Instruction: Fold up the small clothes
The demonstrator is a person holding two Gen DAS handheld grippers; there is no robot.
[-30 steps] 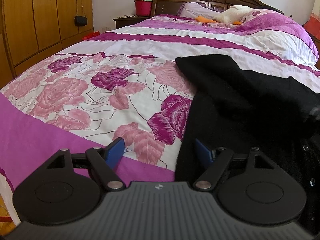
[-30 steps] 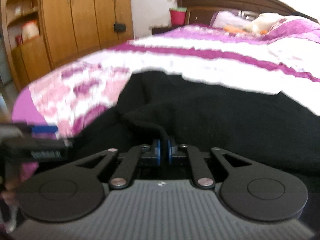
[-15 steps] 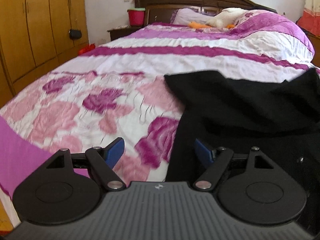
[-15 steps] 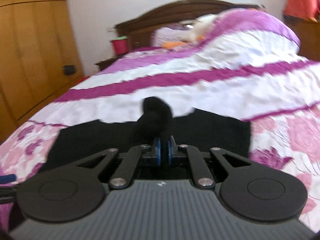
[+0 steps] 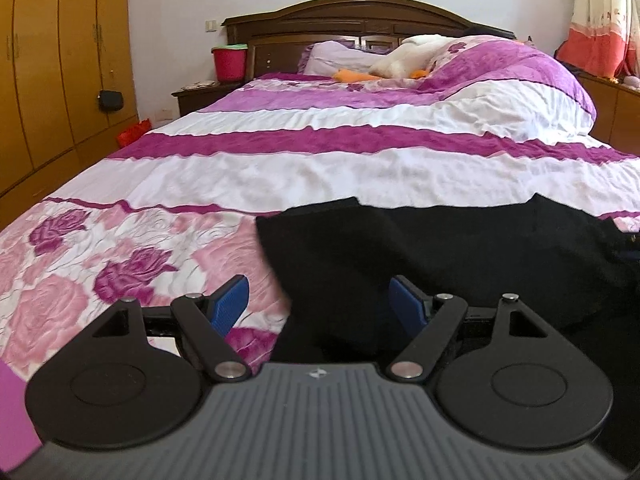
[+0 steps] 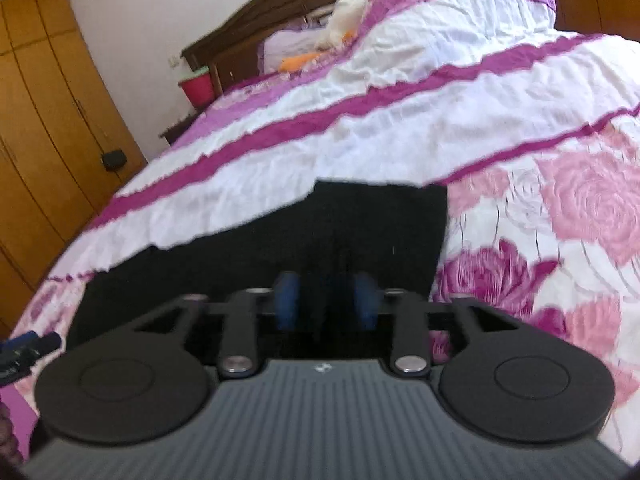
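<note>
A black garment (image 5: 440, 256) lies spread on the bed, folded over on itself. My left gripper (image 5: 318, 306) is open and empty, low over the garment's left edge, with the cloth between and beyond its blue pads. In the right wrist view the same black garment (image 6: 320, 232) lies flat under my right gripper (image 6: 326, 306), whose jaws stand apart with nothing held between the pads. The tip of the left gripper (image 6: 28, 344) shows at the far left of that view.
The bed has a pink and purple rose-print cover (image 5: 120, 248) with white and purple stripes. Pillows and a plush toy (image 5: 404, 60) lie at the headboard. A red bucket (image 5: 229, 62) stands on the nightstand. Wooden wardrobes (image 5: 60, 60) line the left wall.
My right gripper carried a pinch of black cloth across to the right, then opened and let it go. The left gripper stayed open and shifted right over the garment's edge.
</note>
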